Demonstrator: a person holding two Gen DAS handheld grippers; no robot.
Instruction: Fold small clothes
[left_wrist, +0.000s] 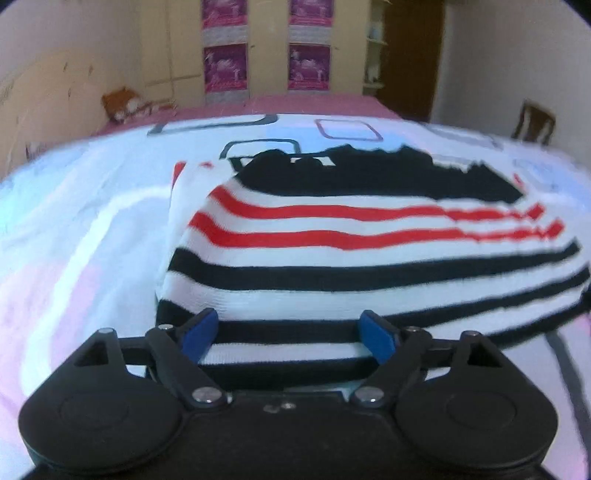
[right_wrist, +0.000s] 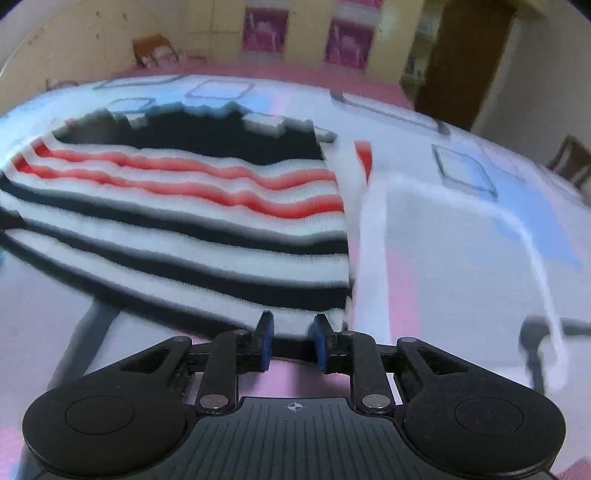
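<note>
Striped knit in white, black and red: a small folded garment (left_wrist: 362, 236) is laid flat on a bedsheet (left_wrist: 85, 221) patterned with pale squares.

The garment's long axis is run left to right across both wrist views, its stripes parallel to that axis, the solid black band on the far side and the black-striped hem nearest the grippers. The left gripper (left_wrist: 290, 338) is held wide open, its blue pads (left_wrist: 199, 338) straddling the near hem without closing on it. The right gripper (right_wrist: 291, 343) is narrowed to a small gap at the garment's near corner; whether fabric is pinched cannot be told through the blur.
</note>
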